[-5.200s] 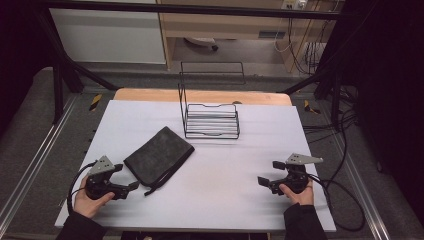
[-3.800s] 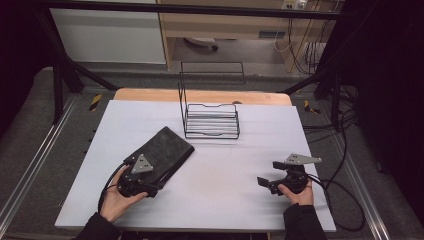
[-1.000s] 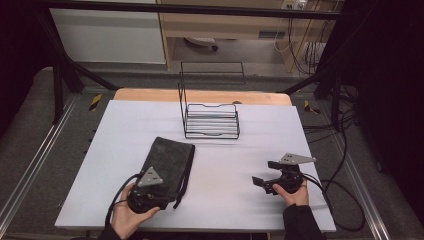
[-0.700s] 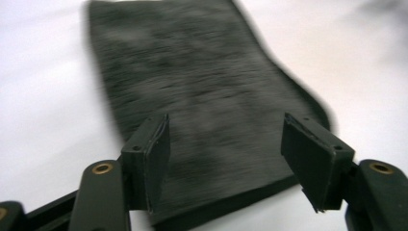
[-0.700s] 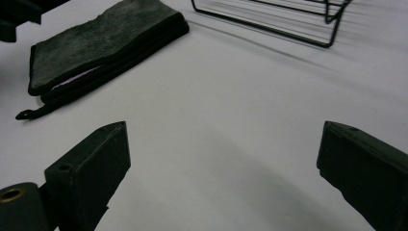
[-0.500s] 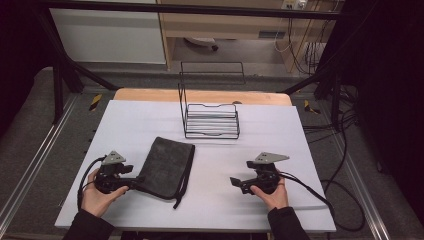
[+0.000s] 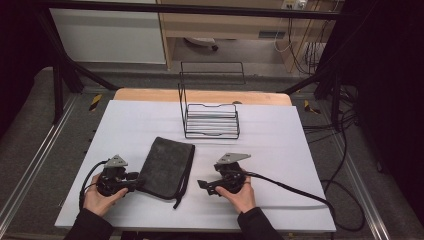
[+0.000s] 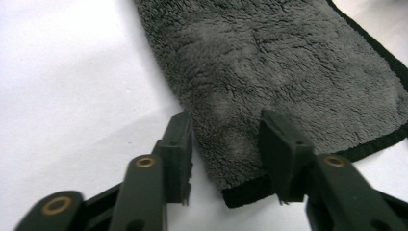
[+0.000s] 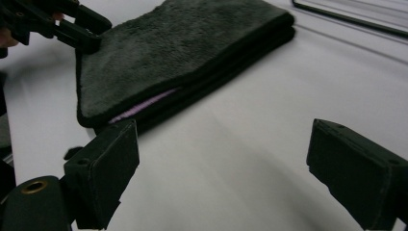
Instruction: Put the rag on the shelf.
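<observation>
A folded dark grey towel [image 7: 167, 167] lies flat on the white table [image 7: 280, 145], in front of centre. My left gripper [image 7: 136, 182] is at the towel's near left corner. In the left gripper view its jaws [image 8: 226, 159] straddle that corner of the towel [image 8: 269, 62]; they have just been closing, with pile between them and no pinch to be seen. My right gripper [image 7: 201, 186] lies low to the right of the towel and points at its folded edge [image 9: 192, 91]. Its jaws [image 9: 223, 159] stand wide, having just closed slightly, with bare table between them.
A black wire rack [image 7: 210, 120] stands upright behind the towel, at the table's back centre. The right gripper's cable [image 7: 295, 187] trails off over the table's right side. A wooden strip [image 7: 150, 95] borders the far edge.
The right gripper has slid left across the table, up to the towel's right side. The left gripper went from below the towel to its near left corner and has since stayed there.
</observation>
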`<move>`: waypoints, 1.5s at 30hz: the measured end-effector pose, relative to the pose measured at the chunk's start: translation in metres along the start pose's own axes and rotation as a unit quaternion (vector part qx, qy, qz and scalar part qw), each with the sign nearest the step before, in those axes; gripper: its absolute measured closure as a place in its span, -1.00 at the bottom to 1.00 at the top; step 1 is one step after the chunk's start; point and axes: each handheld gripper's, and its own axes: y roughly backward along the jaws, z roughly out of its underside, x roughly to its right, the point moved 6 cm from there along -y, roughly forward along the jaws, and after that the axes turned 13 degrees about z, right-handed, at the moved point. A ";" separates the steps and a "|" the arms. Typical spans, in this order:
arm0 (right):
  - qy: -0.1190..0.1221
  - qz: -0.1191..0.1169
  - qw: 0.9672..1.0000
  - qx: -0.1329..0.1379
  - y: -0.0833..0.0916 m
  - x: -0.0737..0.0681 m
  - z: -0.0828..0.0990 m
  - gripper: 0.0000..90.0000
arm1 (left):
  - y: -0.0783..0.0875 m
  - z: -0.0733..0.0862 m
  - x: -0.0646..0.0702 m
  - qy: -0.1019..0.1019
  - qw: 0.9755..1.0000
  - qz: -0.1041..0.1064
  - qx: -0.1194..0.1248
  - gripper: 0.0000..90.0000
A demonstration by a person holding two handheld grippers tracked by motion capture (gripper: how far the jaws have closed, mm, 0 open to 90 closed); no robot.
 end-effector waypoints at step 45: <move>-0.056 0.003 0.998 -0.027 -0.060 -0.070 -0.005 0.62 | -0.003 0.002 0.007 0.036 0.999 -0.003 0.011 0.86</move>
